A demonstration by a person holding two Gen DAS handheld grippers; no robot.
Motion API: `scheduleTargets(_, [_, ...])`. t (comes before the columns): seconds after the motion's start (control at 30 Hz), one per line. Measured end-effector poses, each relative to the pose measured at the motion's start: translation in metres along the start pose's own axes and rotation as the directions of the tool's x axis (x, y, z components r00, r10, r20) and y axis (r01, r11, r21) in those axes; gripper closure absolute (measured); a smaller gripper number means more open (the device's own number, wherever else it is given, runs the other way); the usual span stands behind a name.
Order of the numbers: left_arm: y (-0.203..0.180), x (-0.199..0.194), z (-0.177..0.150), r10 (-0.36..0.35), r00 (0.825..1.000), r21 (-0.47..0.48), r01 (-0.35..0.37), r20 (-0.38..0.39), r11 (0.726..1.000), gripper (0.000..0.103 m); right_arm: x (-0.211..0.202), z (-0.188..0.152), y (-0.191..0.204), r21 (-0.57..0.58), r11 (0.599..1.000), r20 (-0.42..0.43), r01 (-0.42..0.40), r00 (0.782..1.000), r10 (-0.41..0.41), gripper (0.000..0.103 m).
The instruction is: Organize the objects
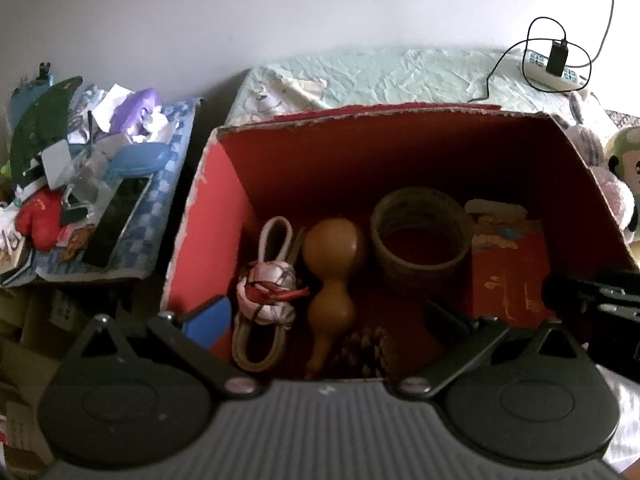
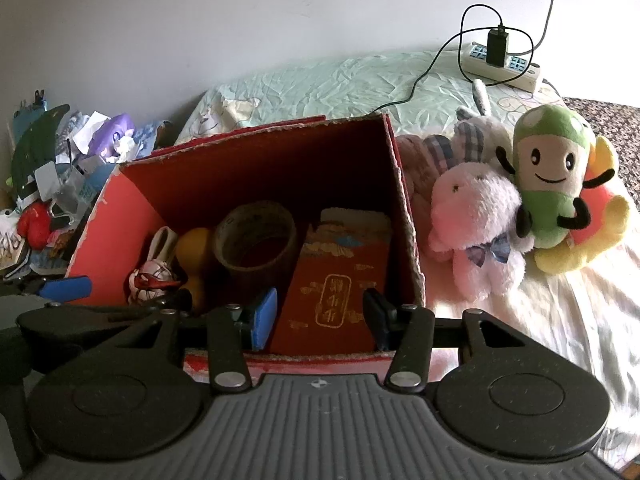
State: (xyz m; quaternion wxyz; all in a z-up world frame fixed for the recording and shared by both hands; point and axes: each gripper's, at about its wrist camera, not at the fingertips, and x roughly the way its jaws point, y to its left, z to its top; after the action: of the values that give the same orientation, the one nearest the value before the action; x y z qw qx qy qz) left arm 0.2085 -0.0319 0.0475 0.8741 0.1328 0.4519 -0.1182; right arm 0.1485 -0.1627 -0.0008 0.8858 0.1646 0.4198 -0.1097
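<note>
Right claw (image 2: 320,312) hanging just over the near rim of the red cardboard box (image 2: 408,216), jaws standing partly open and straddling the red envelope (image 2: 336,280), pads not pressing on it. Left claw (image 1: 324,316) gaping wide over the box's left half, gripping nothing. Lying on the box floor, left to right: a looped cord (image 1: 272,240) with a knotted red-and-white ribbon (image 1: 268,292), a tan gourd (image 1: 332,264), a tape roll (image 1: 420,236), then the envelope flat against the right wall. Leaving little open room between these things. Sitting on the bed just beside the box's right wall: plush toys (image 2: 480,220). Partly hiding below the gourd: something dark and scaly, hard to make out.
</note>
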Motion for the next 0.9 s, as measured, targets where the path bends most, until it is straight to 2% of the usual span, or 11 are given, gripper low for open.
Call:
scheduleTargets(0.53, [-0.003, -0.002, -0.011, -0.008, 1.0, -0.016, 0.008, -0.001, 1.0, 0.0, -0.001, -0.008, 0.002, -0.01, 1.0, 0.014, 0.022, 1.0, -0.022, 0.052])
scheduleTargets(0.9, [0.004, 0.002, -0.015, -0.063, 0.998, -0.041, 0.063, 0.009, 0.997, 0.001, 0.003, -0.007, 0.002, -0.022, 0.999, 0.014, 0.033, 0.999, -0.032, 0.052])
